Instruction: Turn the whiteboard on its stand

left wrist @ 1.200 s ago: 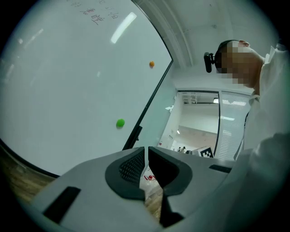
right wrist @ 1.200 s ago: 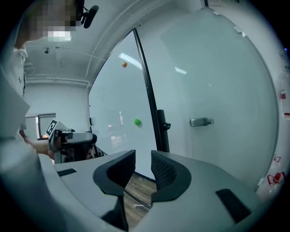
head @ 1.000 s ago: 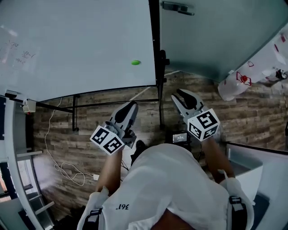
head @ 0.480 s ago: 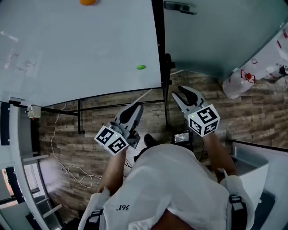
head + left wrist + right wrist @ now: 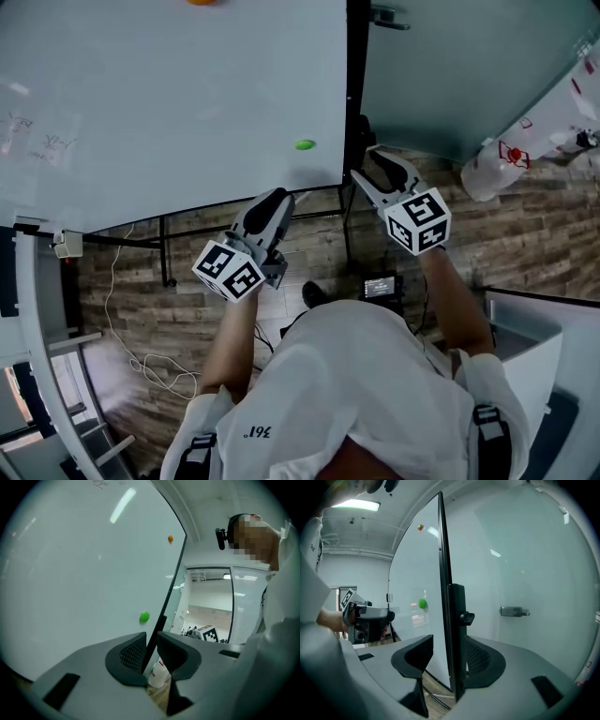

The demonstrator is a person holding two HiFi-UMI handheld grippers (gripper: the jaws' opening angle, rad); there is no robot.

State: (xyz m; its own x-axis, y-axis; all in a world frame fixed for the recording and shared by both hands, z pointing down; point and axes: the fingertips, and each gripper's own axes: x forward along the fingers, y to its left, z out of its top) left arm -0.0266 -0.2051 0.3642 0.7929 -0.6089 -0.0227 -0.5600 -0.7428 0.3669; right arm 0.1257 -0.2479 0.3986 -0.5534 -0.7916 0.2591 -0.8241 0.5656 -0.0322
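Note:
The whiteboard (image 5: 169, 103) on its black stand (image 5: 349, 225) fills the upper left, with a green magnet (image 5: 303, 144) near its lower right corner. My right gripper (image 5: 372, 167) is at that corner. Its jaws have just been opening and stand wide, and the board's black edge and post (image 5: 451, 620) stand between them, close to the right pad and apart from the left one. My left gripper (image 5: 272, 202) is just under the board's bottom edge. Its jaws have just been opening to a narrow gap (image 5: 151, 646) with nothing gripped; the board's edge shows beyond them.
A glass wall with a metal handle (image 5: 389, 16) stands behind the board. A white bottle (image 5: 497, 164) is at the right, a black device (image 5: 380, 286) lies on the wood floor by my feet, and a white cable (image 5: 141, 361) trails at the left.
Both grippers have moved forward to the board's lower edge. The right one now straddles the corner post with wider jaws. The left jaws have parted slightly.

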